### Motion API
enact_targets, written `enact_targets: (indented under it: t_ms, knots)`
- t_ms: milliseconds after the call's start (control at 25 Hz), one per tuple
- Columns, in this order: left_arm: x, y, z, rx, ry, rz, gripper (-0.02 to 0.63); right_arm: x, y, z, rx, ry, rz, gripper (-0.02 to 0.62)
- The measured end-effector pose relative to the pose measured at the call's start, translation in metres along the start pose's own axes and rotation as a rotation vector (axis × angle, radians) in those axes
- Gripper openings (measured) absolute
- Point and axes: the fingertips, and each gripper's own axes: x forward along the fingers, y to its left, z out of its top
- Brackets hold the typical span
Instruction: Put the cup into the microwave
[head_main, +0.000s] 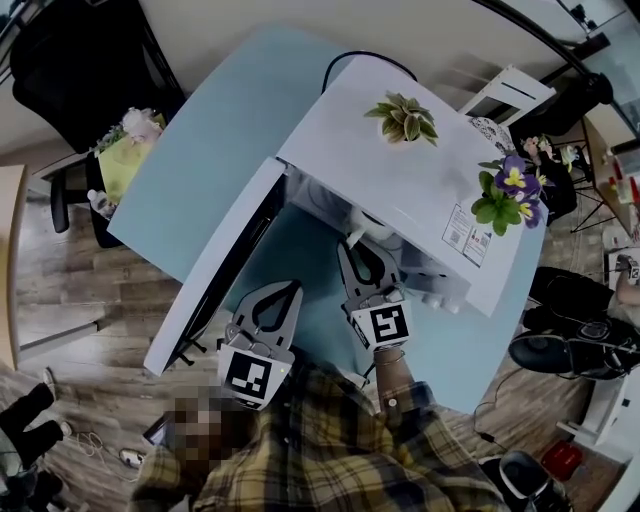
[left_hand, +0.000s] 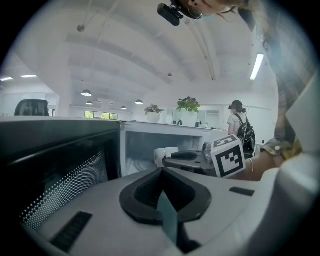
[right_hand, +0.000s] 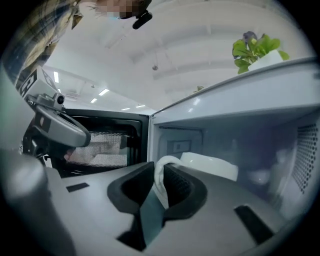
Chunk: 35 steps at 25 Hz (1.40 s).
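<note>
Taking the microwave (head_main: 400, 170) as my reference: it sits on a pale blue table (head_main: 200, 150), its door (head_main: 215, 265) swung wide to the left of the cavity. On its top stand a small succulent (head_main: 403, 117) and a pot of purple flowers (head_main: 512, 190), and a black cable (head_main: 350, 58) loops behind it. Nothing blocks the opening.

From the head view the microwave's top covers the cavity, so I cannot make out the cup there. The cavity's far wall is dim and hazy in the right gripper view. A person with a backpack (left_hand: 239, 125) stands far behind the microwave.

The cup (right_hand: 210, 166) is white and lies inside the cavity mouth, just beyond the right gripper (right_hand: 159, 169), whose jaws are clamped on the cup's handle (right_hand: 161, 175). From the left gripper view I see the cup's side poking past those jaws.

The left gripper (left_hand: 160, 172) hangs in front of the open door, jaws closed together on nothing.
</note>
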Motion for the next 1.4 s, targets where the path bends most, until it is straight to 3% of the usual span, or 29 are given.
enact_targets:
  t_ms: [440, 960, 1400]
  knots:
    - [-0.002, -0.001, -0.008, -0.002, 0.012, -0.01, -0.008, 0.022, -0.005, -0.013, -0.123, -0.015, -0.082, 0.06]
    - [-0.007, -0.005, -0.012, -0.005, 0.012, -0.011, -0.008, 0.044, -0.029, -0.032, -0.112, 0.015, -0.196, 0.052]
    - [-0.015, -0.006, -0.013, -0.01, -0.002, 0.001, -0.008, 0.045, -0.031, -0.045, -0.094, 0.057, -0.204, 0.052]
